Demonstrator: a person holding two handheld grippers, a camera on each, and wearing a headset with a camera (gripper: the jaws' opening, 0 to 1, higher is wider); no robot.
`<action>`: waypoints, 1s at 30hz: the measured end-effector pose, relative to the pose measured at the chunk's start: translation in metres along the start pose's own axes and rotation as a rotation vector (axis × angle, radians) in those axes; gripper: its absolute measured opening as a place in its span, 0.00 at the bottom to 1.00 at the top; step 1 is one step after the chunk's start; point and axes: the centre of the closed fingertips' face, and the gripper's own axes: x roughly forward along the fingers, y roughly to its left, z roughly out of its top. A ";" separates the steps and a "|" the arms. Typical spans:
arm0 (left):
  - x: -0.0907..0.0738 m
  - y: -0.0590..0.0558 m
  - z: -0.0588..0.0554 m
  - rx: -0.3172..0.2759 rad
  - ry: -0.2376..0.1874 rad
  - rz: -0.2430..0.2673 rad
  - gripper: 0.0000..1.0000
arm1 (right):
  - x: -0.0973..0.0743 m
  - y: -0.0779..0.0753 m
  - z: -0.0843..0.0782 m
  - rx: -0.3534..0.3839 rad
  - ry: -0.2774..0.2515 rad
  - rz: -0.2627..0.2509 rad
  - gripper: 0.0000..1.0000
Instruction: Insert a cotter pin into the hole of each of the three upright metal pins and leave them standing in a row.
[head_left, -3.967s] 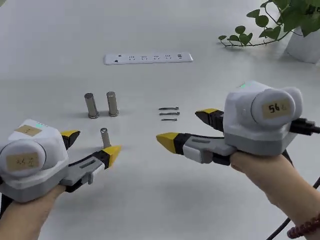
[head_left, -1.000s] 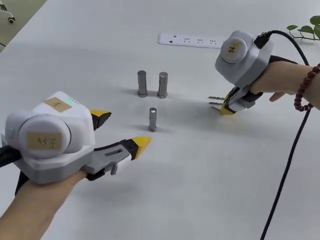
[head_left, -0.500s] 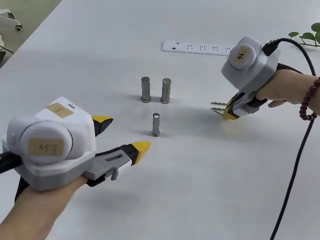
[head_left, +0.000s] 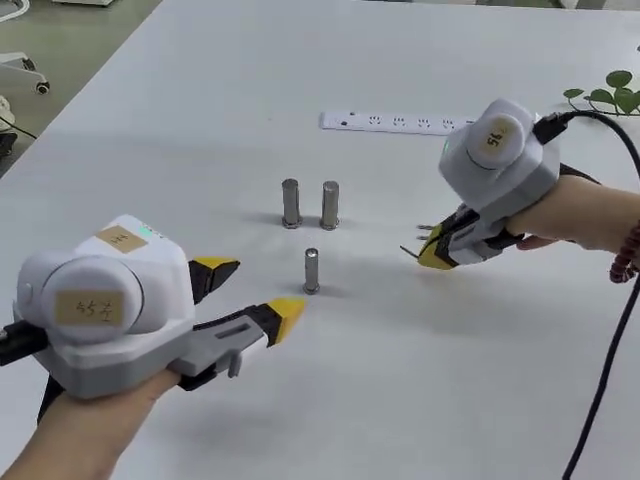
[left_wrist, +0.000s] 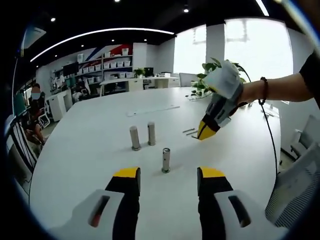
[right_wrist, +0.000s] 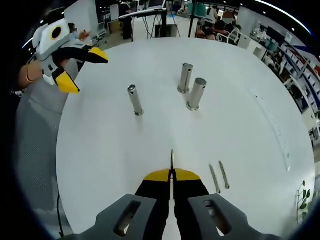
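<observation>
Nearest the desk's (head_left: 420, 400) near edge, the left gripper (head_left: 255, 287) is held wide open and empty; its handwritten label seems to read "55". Toward the middle one metal pin (head_left: 311, 270) stands alone, with two more metal pins (head_left: 291, 203) behind it. A cotter pin (right_wrist: 171, 159) is pinched in the closed right gripper (right_wrist: 171, 175), labelled "56", beside two spare cotter pins (right_wrist: 219, 177). The first insertion is judged in hand: tip and hole must be aligned. A power strip (head_left: 400, 122) lies farthest.
</observation>
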 end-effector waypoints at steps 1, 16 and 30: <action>0.000 -0.001 0.001 0.000 -0.001 -0.002 0.42 | -0.001 0.007 0.003 -0.011 -0.014 0.003 0.00; -0.002 -0.019 0.000 0.008 0.018 -0.053 0.36 | -0.011 0.070 0.040 -0.188 -0.155 0.058 0.00; -0.003 -0.041 -0.005 -0.064 0.056 -0.143 0.25 | -0.018 0.095 0.056 -0.317 -0.209 0.071 0.00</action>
